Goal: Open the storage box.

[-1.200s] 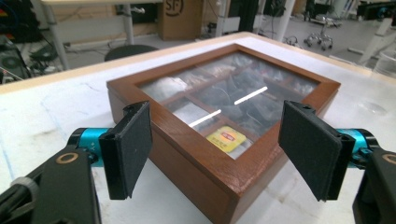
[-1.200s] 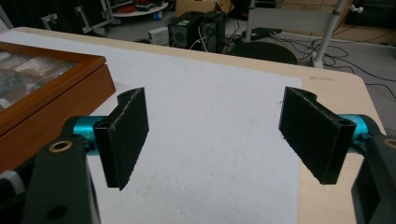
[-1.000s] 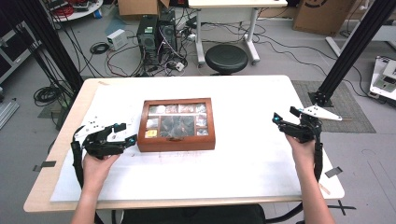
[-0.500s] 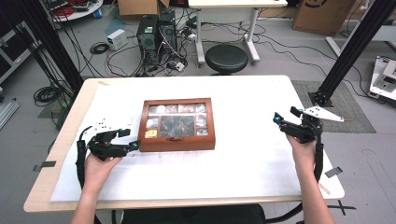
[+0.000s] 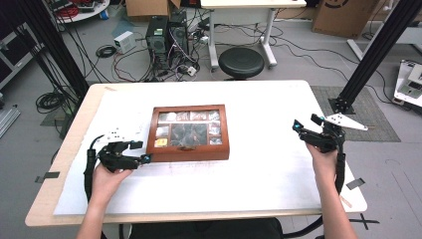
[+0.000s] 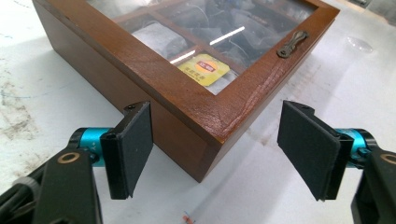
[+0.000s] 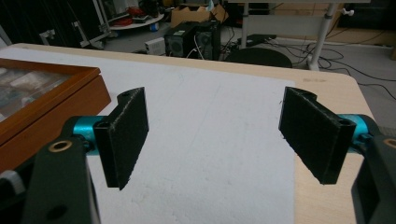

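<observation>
The surface point(image 5: 259, 169) was a light wooden tabletop covered by a white sheet, and it carried one object. A glass-lidded wooden tea box point(image 5: 188, 132) was placed left of centre, with its long axis running from the person's left to right. Through the panes, compartments holding tea sachets were seen, and a yellow sachet point(image 6: 204, 68) was seen in the compartment at the near-left corner. A small metal latch point(image 6: 291, 43) was fitted on the lid's front edge.

The left gripper point(image 5: 139, 152) was held low at the box's near-left corner. Its fingers point(image 6: 133, 144) were spread wide apart, with nothing clamped. In the left gripper view, the corner of the box was seen projecting into the gap between them: one finger stood beside the box's left side wall, and the other stood off the front wall, clear of it. Contact between the side finger and the wood could not be confirmed.

The right gripper point(image 5: 305, 125) was held above the surface, well apart from the box and to its right. Its fingers point(image 7: 126, 133) were likewise spread apart and empty. In the right gripper view, the box's right end was seen at the left edge, outside the gap.

The left gripper was judged to be much the nearer. Any coming move was judged to turn on that corner: the box lay directly ahead of the left fingers, corner first, so a closure there would bear on two adjoining walls rather than on parallel faces.
</observation>
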Motion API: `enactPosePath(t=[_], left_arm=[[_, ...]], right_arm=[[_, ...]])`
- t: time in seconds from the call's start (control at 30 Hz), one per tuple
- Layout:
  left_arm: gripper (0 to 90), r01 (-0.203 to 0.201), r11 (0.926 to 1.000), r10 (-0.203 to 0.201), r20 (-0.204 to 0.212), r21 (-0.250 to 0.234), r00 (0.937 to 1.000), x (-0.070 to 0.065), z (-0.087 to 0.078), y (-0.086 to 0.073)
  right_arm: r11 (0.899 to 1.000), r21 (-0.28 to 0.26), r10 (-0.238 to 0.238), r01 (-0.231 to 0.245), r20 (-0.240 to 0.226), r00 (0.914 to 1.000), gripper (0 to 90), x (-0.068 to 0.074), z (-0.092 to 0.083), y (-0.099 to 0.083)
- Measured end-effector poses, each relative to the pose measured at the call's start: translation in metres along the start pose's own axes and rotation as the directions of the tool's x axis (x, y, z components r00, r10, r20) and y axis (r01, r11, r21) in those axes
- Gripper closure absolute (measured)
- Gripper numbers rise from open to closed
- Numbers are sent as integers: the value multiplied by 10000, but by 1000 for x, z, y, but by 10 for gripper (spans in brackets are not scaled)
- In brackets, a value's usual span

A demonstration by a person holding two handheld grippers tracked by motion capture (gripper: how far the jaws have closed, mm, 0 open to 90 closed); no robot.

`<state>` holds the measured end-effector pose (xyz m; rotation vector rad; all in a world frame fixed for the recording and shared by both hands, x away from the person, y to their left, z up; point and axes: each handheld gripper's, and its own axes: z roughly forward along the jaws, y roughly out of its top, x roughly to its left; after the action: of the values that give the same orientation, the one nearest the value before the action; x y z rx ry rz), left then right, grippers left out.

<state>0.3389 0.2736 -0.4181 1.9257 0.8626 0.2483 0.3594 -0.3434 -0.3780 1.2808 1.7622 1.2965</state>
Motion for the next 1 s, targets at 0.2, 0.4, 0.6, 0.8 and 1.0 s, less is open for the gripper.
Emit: enactPosePath(t=[0.2,0.4,0.6,0.8,1.0], left_arm=[[326,-124,9983,130,-100,568,9999,-1,6,-1],[388,-353,9940,405,-488,1040,9980,-3,11,-1],[438,-505,9908,588,-634,1253,9963,-5,14,-1],[480,-711,9921,789,-741,1032,9941,-7,9,0],[489,-671,9936,742,-768,908,9943,-10,7,2]], right_arm=[[10000,49,-60,60,-70,10000,244,1,1,0],[9999,92,-106,106,-74,9999,244,1,2,0],[9999,96,-108,108,-20,9999,244,1,2,0],[9998,124,-162,161,30,9999,244,1,3,-1],[9998,110,-187,186,64,9998,244,2,4,0]])
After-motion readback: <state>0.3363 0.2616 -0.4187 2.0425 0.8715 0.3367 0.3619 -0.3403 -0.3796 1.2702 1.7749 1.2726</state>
